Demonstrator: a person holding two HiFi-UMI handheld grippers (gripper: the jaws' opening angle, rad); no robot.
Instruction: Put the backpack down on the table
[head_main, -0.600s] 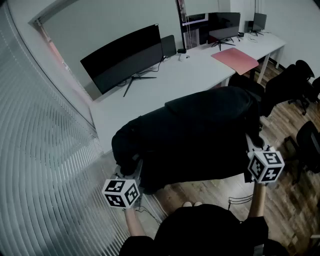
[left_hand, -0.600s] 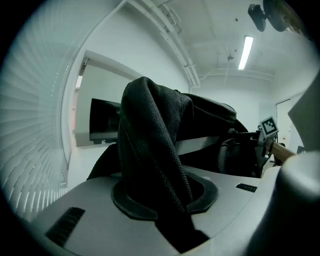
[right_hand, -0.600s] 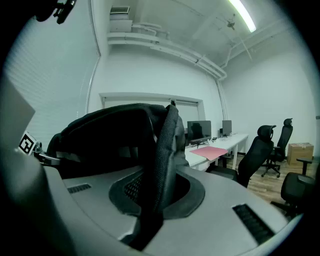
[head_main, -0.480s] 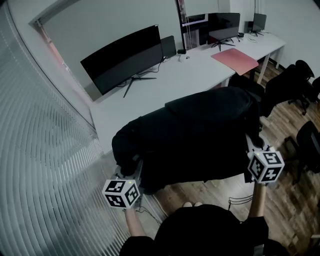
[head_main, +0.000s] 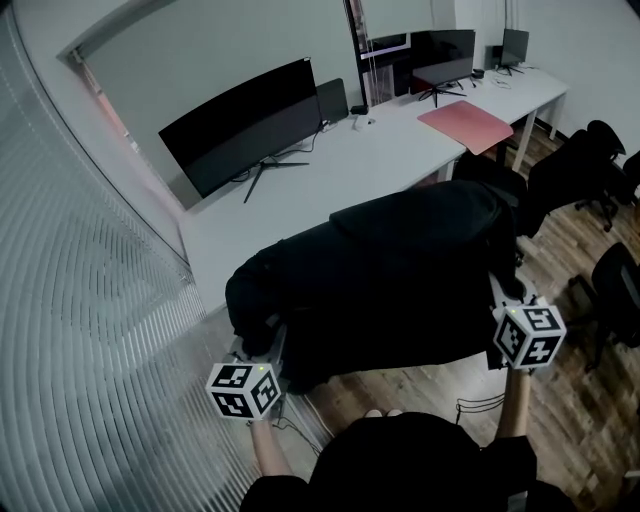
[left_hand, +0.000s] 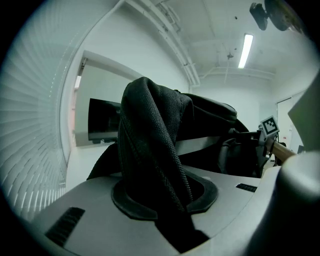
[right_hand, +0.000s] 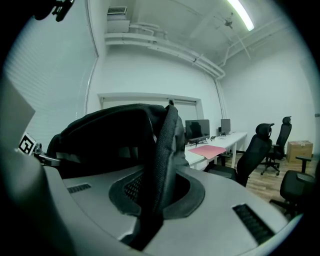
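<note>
A big black backpack (head_main: 390, 265) lies on its side between my two grippers, over the near edge of the white table (head_main: 330, 170); I cannot tell whether it rests on the tabletop. At its left end my left gripper (head_main: 272, 338) is shut on a fold of the bag's black fabric (left_hand: 155, 165), which fills the gap between the jaws (left_hand: 162, 197). My right gripper (head_main: 497, 292) is shut on a black webbed edge of the backpack (right_hand: 165, 145) at its right end, the strip pinched upright between the pads (right_hand: 156, 192).
A wide black monitor (head_main: 245, 120) stands on the table behind the bag, with a pink folder (head_main: 467, 125) further right and more screens (head_main: 440, 52) at the far end. Black office chairs (head_main: 575, 170) stand at right on the wood floor. Slatted blinds (head_main: 90, 330) close off the left.
The backpack and both grippers keep their places; only the head view has shifted a little.
</note>
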